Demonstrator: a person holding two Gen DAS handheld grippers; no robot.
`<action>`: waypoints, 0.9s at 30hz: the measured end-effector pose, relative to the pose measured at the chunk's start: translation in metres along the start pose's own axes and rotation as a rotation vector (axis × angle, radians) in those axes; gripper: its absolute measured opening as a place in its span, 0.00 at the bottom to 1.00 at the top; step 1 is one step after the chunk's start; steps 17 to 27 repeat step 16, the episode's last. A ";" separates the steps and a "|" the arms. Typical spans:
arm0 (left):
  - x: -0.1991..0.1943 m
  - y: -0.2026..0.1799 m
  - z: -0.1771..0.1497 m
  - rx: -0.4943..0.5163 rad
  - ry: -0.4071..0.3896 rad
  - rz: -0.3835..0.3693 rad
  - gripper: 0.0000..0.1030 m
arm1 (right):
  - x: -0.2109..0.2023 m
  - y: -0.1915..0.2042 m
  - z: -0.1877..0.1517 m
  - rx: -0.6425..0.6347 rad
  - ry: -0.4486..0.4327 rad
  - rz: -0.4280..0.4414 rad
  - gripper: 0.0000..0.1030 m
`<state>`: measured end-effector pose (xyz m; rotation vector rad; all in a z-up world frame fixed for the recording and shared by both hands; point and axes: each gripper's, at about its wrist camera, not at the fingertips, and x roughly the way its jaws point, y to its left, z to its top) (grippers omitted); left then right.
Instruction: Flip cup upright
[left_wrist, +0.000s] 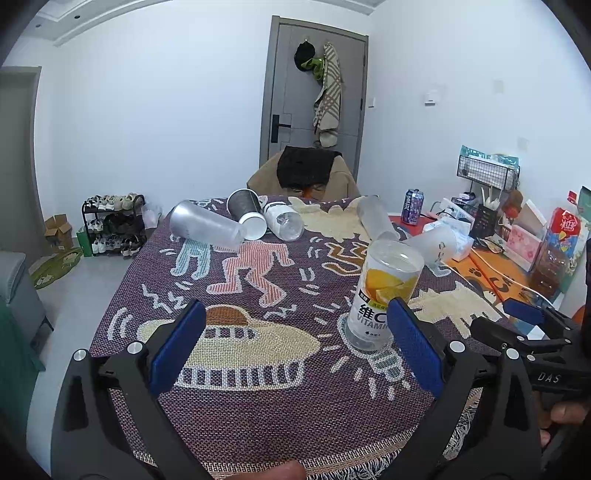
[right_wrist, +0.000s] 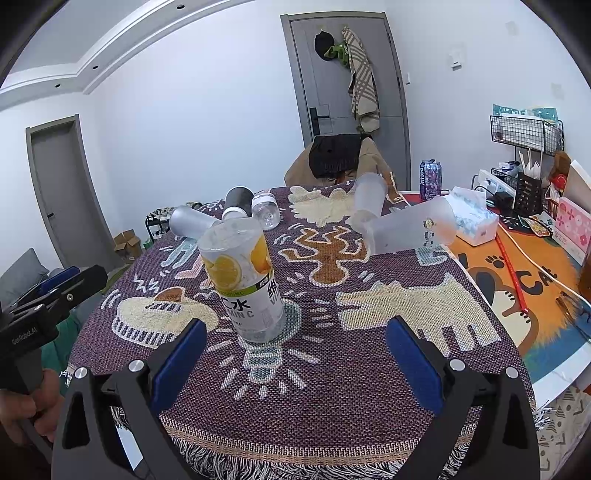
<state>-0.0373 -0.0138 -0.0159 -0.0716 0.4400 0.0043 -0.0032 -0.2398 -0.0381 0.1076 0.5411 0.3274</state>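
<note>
Left wrist: right claw (left_wrist: 524, 314) cropped.

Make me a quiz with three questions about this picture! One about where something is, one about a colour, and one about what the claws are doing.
1. Where does the orange-slice cup stand?
A. On the patterned cloth, just ahead of the claws
B. On the orange cat mat
C. Among the fallen cups at the far end

2. What colour are the claw pads?
A. Red
B. Blue
C. Green

3. What are the left claw and the right claw doing?
A. Both open, holding nothing
B. Both squeezing the cup
C. Both shut tight

Answers:
1 A: the cup stands on the cloth's light-bulb picture, close to both claws.
2 B: every pad seen is blue.
3 A: each claw's fingers are spread wide with only cloth between them.
</note>
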 end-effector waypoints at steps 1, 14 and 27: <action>0.000 0.000 0.000 0.002 -0.001 0.000 0.95 | 0.000 0.000 0.000 0.000 0.001 0.000 0.93; 0.008 0.001 -0.005 -0.001 0.032 -0.023 0.95 | 0.009 0.001 -0.004 -0.004 0.023 -0.003 0.93; 0.013 0.003 -0.007 -0.003 0.049 -0.017 0.95 | 0.013 0.001 -0.005 -0.004 0.030 -0.001 0.93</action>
